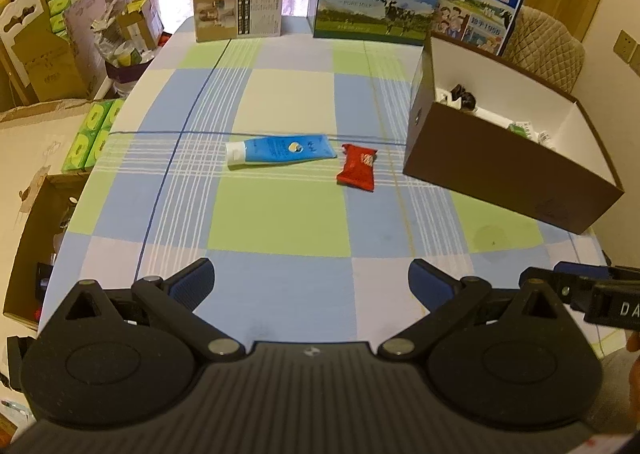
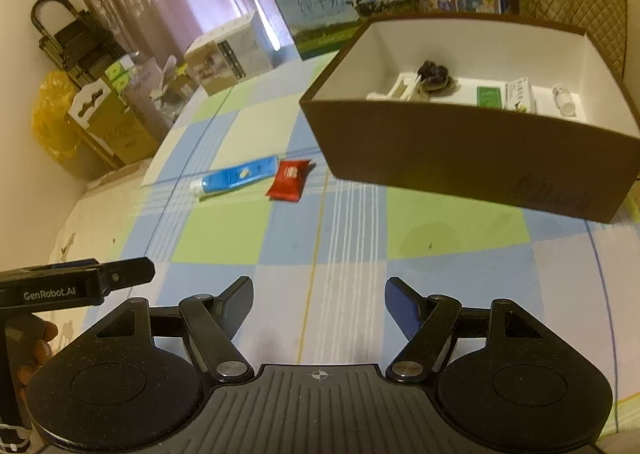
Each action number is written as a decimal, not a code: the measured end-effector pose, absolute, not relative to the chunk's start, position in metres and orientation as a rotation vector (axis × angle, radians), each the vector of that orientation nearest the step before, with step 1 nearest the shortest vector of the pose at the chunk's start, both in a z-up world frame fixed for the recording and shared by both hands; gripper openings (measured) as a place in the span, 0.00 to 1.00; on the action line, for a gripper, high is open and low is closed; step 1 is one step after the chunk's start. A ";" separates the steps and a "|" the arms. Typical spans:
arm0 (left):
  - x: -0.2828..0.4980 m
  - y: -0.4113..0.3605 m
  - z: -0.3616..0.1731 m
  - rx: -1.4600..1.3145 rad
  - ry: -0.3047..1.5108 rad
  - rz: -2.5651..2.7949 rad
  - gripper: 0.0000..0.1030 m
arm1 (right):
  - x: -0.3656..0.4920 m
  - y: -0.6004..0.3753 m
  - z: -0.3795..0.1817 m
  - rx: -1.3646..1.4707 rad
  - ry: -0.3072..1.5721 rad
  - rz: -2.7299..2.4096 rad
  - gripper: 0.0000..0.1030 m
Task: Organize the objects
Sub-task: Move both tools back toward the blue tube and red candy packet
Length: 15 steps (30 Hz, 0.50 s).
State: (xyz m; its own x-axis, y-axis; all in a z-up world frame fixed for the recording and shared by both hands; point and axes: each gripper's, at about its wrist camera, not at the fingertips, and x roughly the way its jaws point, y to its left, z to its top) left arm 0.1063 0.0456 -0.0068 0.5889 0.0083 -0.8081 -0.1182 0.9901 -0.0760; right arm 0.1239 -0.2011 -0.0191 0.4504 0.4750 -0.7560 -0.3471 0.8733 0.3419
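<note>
Hovering with fingers spread wide and empty, the left gripper (image 1: 311,286) and right gripper (image 2: 319,304) face the blue tube (image 1: 280,150) and red packet (image 1: 357,167) well ahead (almost touching each other); grabbing one risks nudging its neighbour away from the brown box (image 2: 460,150).

My desk (image 1: 280,214) wears a checked cloth; on it lie a blue tube (image 1: 280,150), a red packet (image 1: 358,167), a brown box (image 1: 500,178) and three cartons at the far edge.

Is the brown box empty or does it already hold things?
Not empty: the brown box is open on top, with several small items lying on its white floor.
</note>
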 end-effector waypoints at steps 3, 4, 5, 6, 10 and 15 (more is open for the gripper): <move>0.109 0.048 -0.012 -0.129 0.945 0.081 0.99 | 0.125 -0.195 -0.027 0.134 0.995 0.509 0.68; 0.111 0.048 -0.014 -0.128 0.946 0.083 0.99 | 0.125 -0.193 -0.030 0.132 0.999 0.509 0.68; 0.112 0.050 -0.016 -0.127 0.949 0.086 0.99 | 0.127 -0.191 -0.033 0.128 1.005 0.510 0.68; 0.113 0.051 -0.018 -0.127 0.951 0.088 0.99 | 0.128 -0.189 -0.035 0.124 1.009 0.510 0.68; 0.119 0.058 -0.025 -0.121 0.953 0.101 0.99 | 0.133 -0.179 -0.046 0.101 1.025 0.502 0.68; 0.128 0.068 -0.035 -0.109 0.963 0.121 0.99 | 0.141 -0.167 -0.057 0.091 1.033 0.492 0.68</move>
State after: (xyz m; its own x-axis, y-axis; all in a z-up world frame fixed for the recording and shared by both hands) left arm 0.1281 0.0682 -0.0350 0.5657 0.0539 -0.8229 -0.1507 0.9878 -0.0388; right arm 0.1413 -0.1675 -0.0567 0.4142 0.4332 -0.8005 -0.3490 0.8878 0.3000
